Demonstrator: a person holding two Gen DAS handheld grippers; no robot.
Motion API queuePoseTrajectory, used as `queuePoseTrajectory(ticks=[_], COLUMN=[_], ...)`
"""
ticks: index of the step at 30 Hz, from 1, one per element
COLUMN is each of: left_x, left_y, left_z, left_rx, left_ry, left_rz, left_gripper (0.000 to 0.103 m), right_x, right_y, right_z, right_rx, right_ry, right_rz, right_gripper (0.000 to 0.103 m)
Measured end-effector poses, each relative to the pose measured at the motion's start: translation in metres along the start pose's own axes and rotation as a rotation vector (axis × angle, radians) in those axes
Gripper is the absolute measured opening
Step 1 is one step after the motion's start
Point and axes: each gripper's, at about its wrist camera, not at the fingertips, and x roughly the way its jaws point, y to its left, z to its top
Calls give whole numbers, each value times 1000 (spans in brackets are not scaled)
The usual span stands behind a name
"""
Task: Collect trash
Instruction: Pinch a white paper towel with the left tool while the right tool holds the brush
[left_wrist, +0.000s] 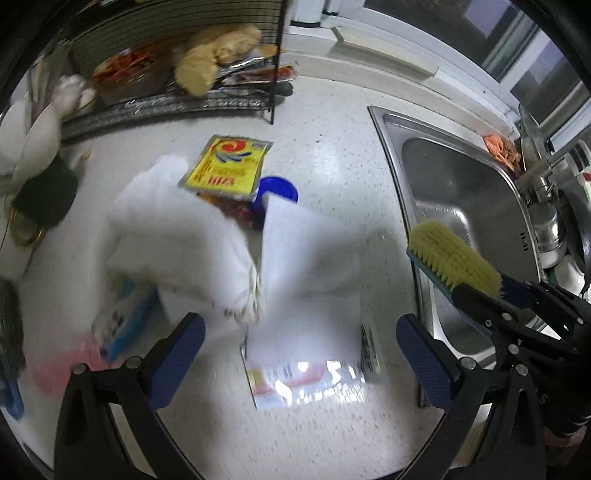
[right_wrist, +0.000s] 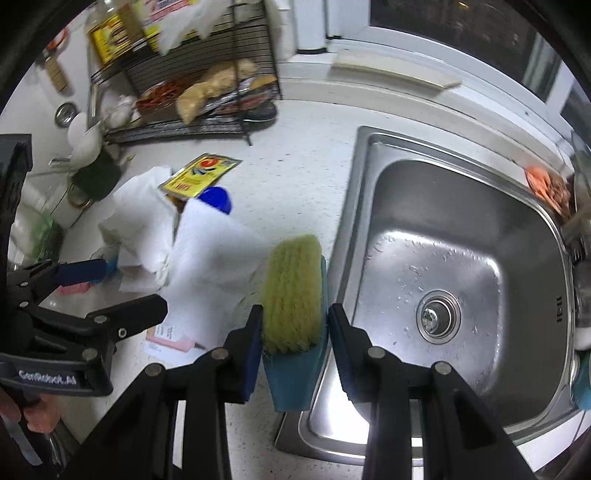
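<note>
Beside sink (right_wrist: 369, 155), right gripper (right_wrist: 293, 328) clamping brush (right_wrist: 293, 291)

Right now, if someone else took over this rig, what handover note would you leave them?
Right hand-held gripper: shut on the scrub brush, held at the sink edge.
Left hand-held gripper: open, empty, over the trash pile.
On the counter: white tissues, yellow packet, blue lid, printed wrapper.
Done: nothing visibly collected.
Left: gather all of it.

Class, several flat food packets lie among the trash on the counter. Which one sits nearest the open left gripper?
The silvery barcoded packet, lying just ahead of the left gripper. The yellow packet lies farther back, beside the blue lid.
</note>
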Motion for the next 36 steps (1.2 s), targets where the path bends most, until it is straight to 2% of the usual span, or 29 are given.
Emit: queuePoseTrajectory(ticks=[6, 8, 13, 15, 17, 18, 20, 21, 23, 27, 28, 36], left_x=[29, 39, 53, 60, 65, 67, 71, 74, 73, 66, 63, 17], left_y=[14, 16, 17, 17, 17, 15, 12, 9, 5, -8, -11, -26], left_z=[26, 31, 41, 46, 47, 47, 47, 47, 45, 41, 39, 26], left_rx=[26, 41, 53, 39, 35, 41, 54, 57, 59, 100, 101, 118], left_ry=[36, 56, 67, 81, 97, 103, 110, 116, 112, 82, 75, -16], left_rz=[-4, -11, -30, -34, -34, -27, -24, -37, -54, -19, -24, -10], left_gripper=[103, 94, 89, 79, 60, 57, 40, 38, 23, 5, 2, 1], right_x=[18, 23, 33, 36, 38, 38, 38, 37, 37, 31, 29, -5], right_y=[-3, -3, -5, -8, -9, -10, -10, -11, -11, -13, -13, -17], right_z=[18, 22, 28, 29, 30, 31, 31, 31, 30, 28, 27, 13], right_rx=[39, 48, 62, 77, 87, 90, 90, 92, 92, 101, 102, 96], right_ry=[-4, 2, 9, 16, 22, 23, 23, 22, 20, 16, 12, -41], right_rz=[-21, -22, -16, -14, -14, -14, -19, -22, -27, -26, -23, -12], right_gripper=[33, 33, 33, 33, 33, 33, 33, 33, 33, 33, 33, 33])
